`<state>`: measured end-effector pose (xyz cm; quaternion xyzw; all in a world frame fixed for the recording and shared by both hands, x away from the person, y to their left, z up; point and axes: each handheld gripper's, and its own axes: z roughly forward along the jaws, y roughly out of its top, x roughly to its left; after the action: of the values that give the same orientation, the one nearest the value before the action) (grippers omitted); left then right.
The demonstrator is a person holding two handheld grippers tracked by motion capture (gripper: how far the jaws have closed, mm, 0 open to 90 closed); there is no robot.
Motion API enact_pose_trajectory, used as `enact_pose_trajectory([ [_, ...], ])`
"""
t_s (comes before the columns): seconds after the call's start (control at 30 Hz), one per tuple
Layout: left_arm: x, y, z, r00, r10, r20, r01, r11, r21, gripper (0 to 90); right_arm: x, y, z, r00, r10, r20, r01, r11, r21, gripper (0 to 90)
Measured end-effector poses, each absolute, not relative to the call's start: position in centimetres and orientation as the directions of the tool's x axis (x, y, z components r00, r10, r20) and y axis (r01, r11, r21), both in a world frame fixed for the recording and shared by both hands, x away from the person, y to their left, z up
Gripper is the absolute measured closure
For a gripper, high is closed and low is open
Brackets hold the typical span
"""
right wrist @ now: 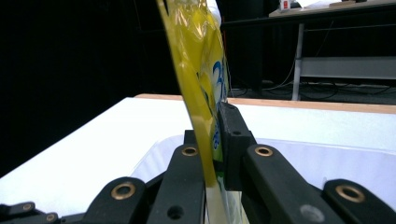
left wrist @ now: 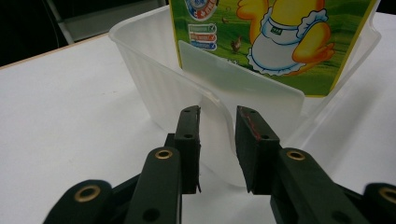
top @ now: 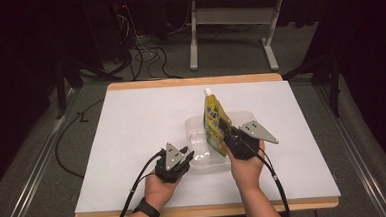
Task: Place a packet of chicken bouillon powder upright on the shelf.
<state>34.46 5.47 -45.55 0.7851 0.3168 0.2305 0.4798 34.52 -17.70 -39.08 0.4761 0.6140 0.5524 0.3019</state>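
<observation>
Pouch single, upright in one tub, clamped by right gripper.

Light falls from above onto my white table top, which glows evenly while the room around it sinks into near black; shadows under my hands are soft and faint. In my gripper views the near jaws blur; the yellow pouch catches slight glare; grain shows throughout.
</observation>
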Motion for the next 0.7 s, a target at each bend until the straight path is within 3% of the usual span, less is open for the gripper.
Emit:
enact_pose_trajectory([
  [0.7, 34.7, 5.6, -45.5, 0.683, 0.727, 0.077, 0.269, -0.348, 0.898, 72.0, 34.1, -17.5, -40.5, -0.384, 0.91, 0.153, 0.298, -0.034, 0.954, 84.7],
])
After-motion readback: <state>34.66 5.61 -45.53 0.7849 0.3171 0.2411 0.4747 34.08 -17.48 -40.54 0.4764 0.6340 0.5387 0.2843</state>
